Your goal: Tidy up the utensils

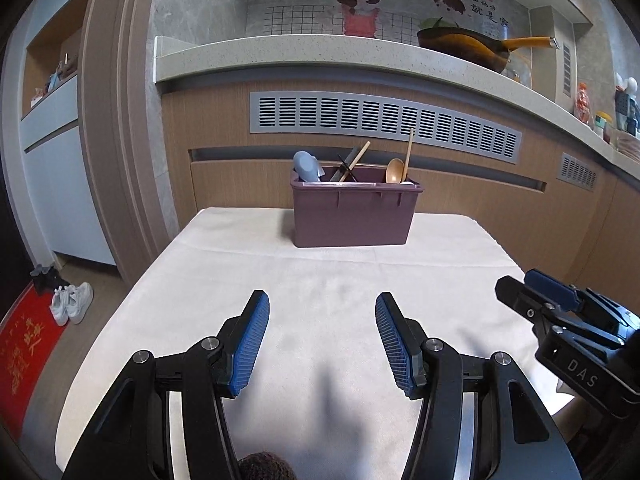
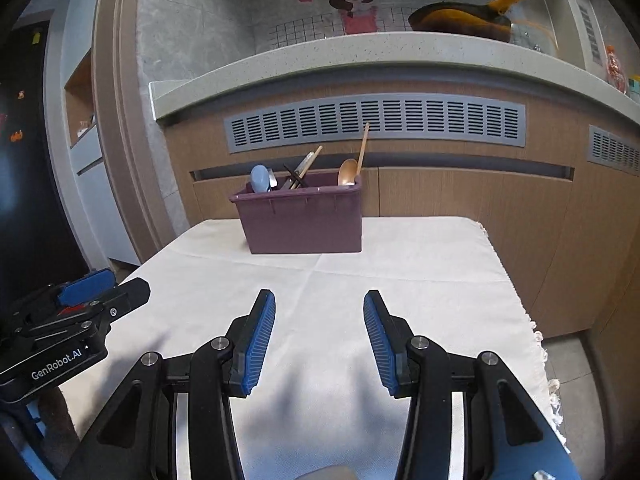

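A purple utensil bin stands at the far edge of the white-clothed table. It holds a blue spoon, dark and wooden chopsticks and a wooden spoon. The bin also shows in the right wrist view with the same utensils. My left gripper is open and empty over the near part of the table. My right gripper is open and empty beside it, and it also shows at the right edge of the left wrist view.
A stone counter with a frying pan runs behind the table above wooden cabinets with vent grilles. White shoes and a red mat lie on the floor at left. The tablecloth's fringed right edge hangs near the cabinet.
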Motion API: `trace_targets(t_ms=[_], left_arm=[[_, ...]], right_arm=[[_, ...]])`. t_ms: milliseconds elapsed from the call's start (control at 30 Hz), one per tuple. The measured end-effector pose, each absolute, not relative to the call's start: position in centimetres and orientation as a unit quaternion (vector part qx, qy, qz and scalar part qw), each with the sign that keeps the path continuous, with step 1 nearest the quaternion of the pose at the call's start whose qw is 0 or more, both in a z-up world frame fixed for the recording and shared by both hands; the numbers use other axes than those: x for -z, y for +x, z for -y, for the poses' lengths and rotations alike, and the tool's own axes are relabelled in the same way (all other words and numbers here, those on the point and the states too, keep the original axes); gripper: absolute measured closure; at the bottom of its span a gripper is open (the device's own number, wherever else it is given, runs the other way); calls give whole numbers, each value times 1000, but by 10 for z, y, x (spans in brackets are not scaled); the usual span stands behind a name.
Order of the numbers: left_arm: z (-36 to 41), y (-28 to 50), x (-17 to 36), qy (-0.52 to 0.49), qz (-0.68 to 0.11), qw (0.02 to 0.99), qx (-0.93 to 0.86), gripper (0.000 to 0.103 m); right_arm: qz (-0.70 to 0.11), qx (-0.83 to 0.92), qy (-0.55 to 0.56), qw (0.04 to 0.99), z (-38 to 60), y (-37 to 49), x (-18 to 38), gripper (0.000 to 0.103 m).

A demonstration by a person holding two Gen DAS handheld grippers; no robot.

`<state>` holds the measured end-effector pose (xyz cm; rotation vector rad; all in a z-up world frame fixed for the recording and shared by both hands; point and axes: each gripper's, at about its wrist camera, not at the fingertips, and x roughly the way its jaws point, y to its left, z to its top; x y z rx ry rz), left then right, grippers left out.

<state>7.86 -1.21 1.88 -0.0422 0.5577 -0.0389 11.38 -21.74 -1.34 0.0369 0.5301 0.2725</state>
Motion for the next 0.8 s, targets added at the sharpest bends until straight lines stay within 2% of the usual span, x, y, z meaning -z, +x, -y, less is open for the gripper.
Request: trace_targets(t_ms=[800], left_arm=[[14,80,-15,-25,-284,958,20,47]], right_arm=[[-269,-134,19,953,218,115,16,59]])
